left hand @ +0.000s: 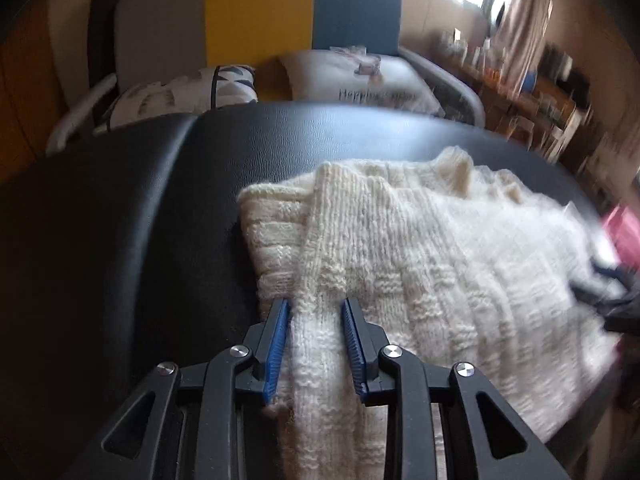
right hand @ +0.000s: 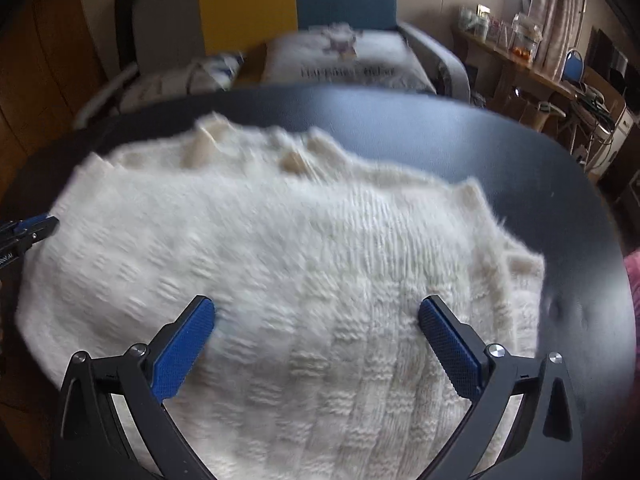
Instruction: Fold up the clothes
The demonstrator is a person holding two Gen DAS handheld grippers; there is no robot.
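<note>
A cream knitted sweater (left hand: 420, 264) lies on the black padded table (left hand: 120, 220). One sleeve (left hand: 340, 240) is folded across its left side and runs down between the blue pads of my left gripper (left hand: 315, 305), which is shut on the sleeve. In the right wrist view the sweater (right hand: 300, 260) fills the middle, blurred by motion. My right gripper (right hand: 316, 312) hovers wide open over the sweater's near part with nothing between its fingers. The left gripper's tip (right hand: 32, 228) shows at the left edge, and the right gripper (left hand: 612, 296) appears dimly at the right edge of the left wrist view.
Beyond the table's far edge (right hand: 360, 96) stands a sofa with grey, yellow and blue back panels (left hand: 256, 20) and printed cushions (left hand: 360, 76). A cluttered wooden shelf (right hand: 520, 56) and curtain run along the right wall. Something pink (left hand: 624, 224) sits at the right.
</note>
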